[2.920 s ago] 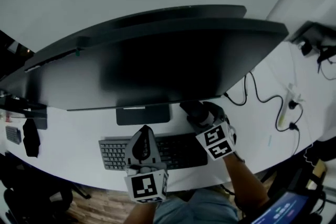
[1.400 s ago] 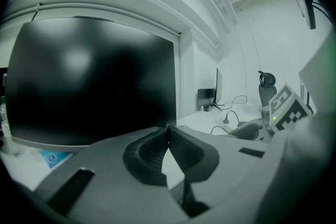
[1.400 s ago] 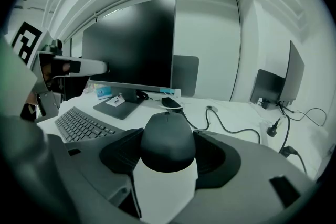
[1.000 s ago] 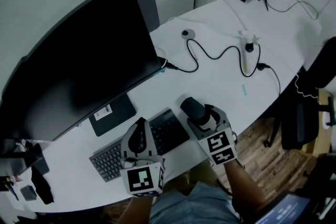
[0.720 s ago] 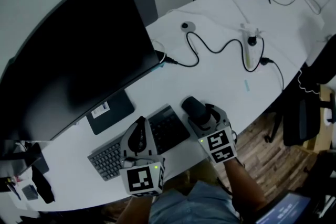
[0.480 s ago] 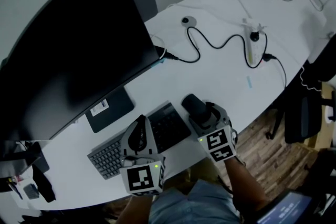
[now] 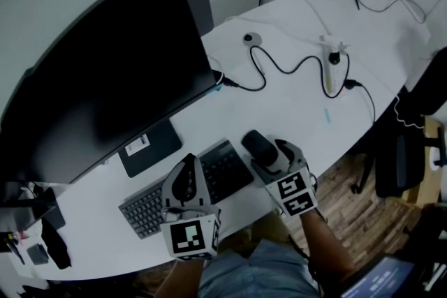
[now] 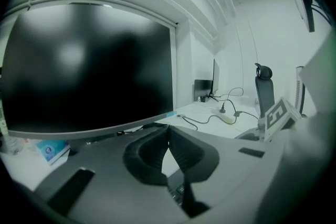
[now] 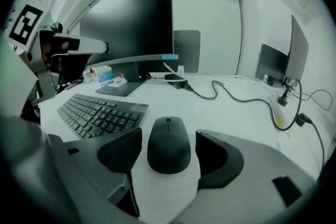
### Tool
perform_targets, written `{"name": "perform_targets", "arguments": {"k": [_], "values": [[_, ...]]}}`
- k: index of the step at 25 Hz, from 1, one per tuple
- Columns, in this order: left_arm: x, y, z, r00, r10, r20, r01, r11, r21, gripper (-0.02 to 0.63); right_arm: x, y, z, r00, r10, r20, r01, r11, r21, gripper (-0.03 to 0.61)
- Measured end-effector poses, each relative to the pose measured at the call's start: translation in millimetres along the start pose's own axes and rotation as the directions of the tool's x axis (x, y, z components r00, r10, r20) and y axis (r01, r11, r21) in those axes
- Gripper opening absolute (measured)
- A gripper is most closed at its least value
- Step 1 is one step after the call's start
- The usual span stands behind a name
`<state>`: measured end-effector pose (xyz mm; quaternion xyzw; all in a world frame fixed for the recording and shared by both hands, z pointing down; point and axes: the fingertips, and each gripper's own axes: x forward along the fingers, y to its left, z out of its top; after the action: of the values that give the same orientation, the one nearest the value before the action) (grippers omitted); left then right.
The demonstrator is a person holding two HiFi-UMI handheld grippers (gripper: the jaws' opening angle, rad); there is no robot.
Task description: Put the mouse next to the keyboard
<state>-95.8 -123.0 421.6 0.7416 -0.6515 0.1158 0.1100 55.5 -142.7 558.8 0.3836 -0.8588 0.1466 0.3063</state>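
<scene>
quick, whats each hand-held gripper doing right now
Left hand-held gripper: shut, nothing in it.
Right hand-held gripper: jaws opening, the mouse sits between them, pads clear of it.

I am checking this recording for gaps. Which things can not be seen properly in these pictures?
- Head view: the left tool hides the middle of the keyboard.
- Head view: the print on the label on the monitor stand is too small to read.
- Head view: the dark items at the desk's left end are too dim to name.
- Left gripper view: the tool's own body hides nearly all of the keyboard.
</scene>
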Motion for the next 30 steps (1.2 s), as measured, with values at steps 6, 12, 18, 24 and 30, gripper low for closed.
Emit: {"name": "perform_targets", "arguments": {"k": [6, 12, 18, 24, 30], "values": [[-22, 2, 54, 0.989, 0.011, 0.148, -0.014, 1.000, 0.015, 0.005, -37, 4, 68, 0.982, -0.021, 0.186, 0.015, 0.999, 0.032, 0.322], [-62, 6, 139, 0.944, 0.036, 0.329, -0.048, 0.998, 0.028, 0.005, -105, 29, 191, 0.875, -0.030, 0.483, 0.049, 0.998, -0.026, 0.204], [-103, 12, 204, 0.887, 0.056, 0.458, -0.096, 0.993, 0.064, 0.005, -167, 57, 273, 0.742, -0.006, 0.671, 0.092, 0.991, -0.092, 0.096], [-119, 18, 217, 0.873, 0.073, 0.482, -0.113, 0.992, 0.054, 0.005, -187, 72, 291, 0.698, -0.007, 0.716, 0.131, 0.984, -0.119, 0.017], [-124, 24, 211, 0.872, 0.076, 0.484, -0.111, 0.993, 0.045, 0.005, -187, 85, 289, 0.695, 0.010, 0.719, 0.134, 0.981, -0.143, 0.014]]}}
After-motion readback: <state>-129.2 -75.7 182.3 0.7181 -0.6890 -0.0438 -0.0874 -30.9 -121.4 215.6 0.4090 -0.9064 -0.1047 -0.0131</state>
